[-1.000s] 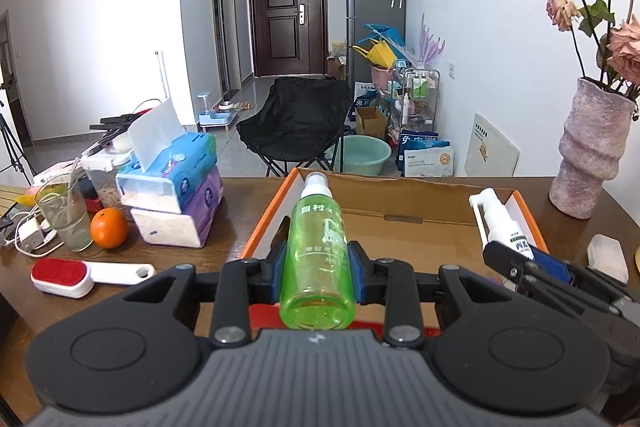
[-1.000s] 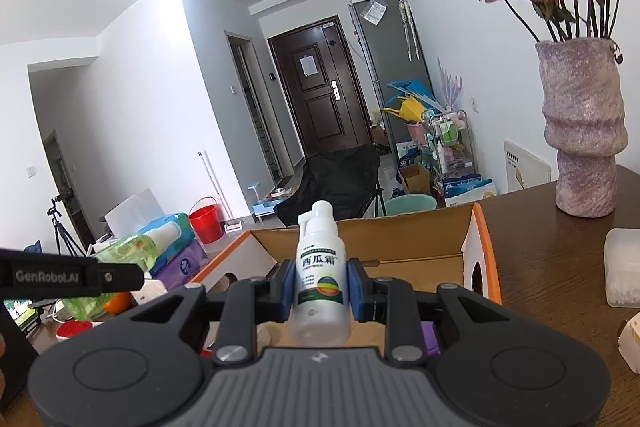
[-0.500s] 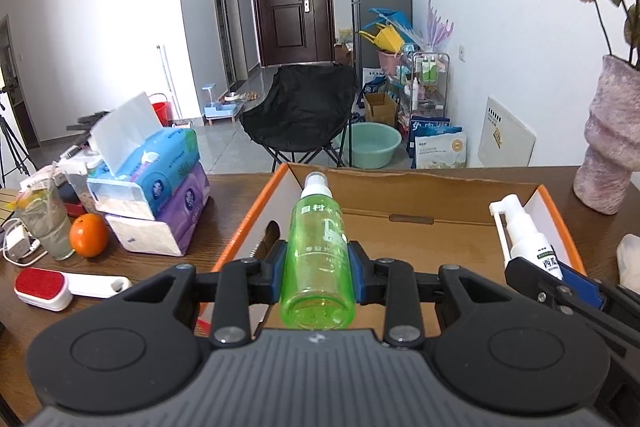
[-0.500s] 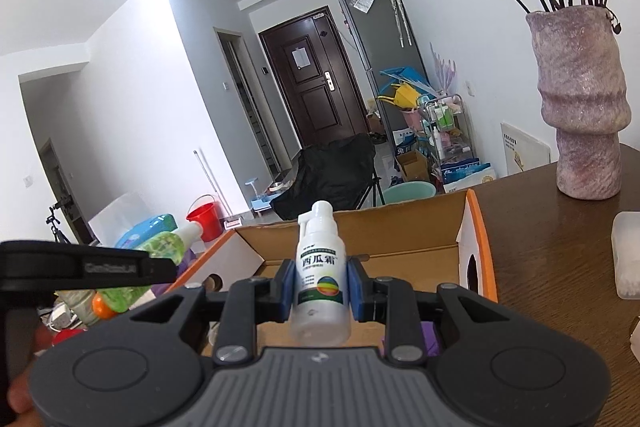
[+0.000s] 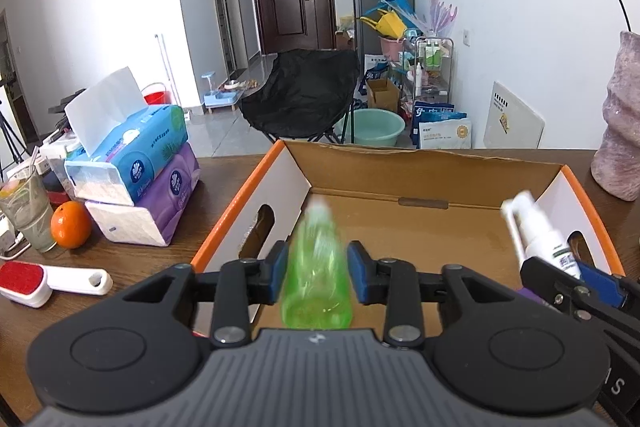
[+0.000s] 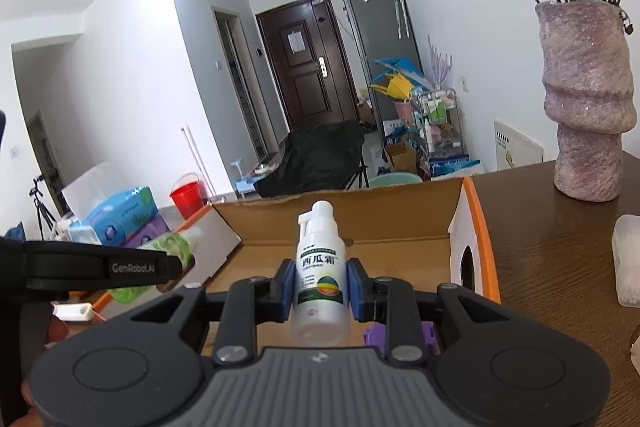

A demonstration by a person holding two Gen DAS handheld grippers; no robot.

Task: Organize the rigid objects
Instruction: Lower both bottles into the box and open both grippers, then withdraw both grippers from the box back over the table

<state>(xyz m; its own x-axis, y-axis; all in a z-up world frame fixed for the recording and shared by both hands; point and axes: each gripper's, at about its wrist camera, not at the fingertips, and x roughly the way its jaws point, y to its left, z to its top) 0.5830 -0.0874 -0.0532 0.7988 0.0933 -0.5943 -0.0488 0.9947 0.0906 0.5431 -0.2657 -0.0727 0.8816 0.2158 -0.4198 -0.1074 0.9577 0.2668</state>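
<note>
Green bottle (image 5: 317, 273) is the one in play right now: it's between the blue pads (image 5: 279, 277) of the left gripper (image 5: 317, 277), over the near edge of the cardboard box (image 5: 400, 183) on the bench (image 5: 168, 267). The jaws are opening, there's a visible gap on both sides of the bottle, and the bottle is blurred, so my read is it's dropping out of the grip and into the box.

For doing this step well: I'd say let go low and well inside the near wall, since the bottle sits right above that wall and could land on the edge and roll back out. Keep the gripper pointed into the box and don't pull away until the bottle has settled on the floor of it.

Right gripper (image 6: 320, 287) is a different story. It's clamped on the white spray bottle (image 6: 320, 279), pads pressed on either side of the label, nozzle up, held over the right-hand part of the same box. Probably next in line, and there's a purple thing (image 6: 400, 333) already lying in the box just below it, so aim for the bare cardboard beyond that.
</note>
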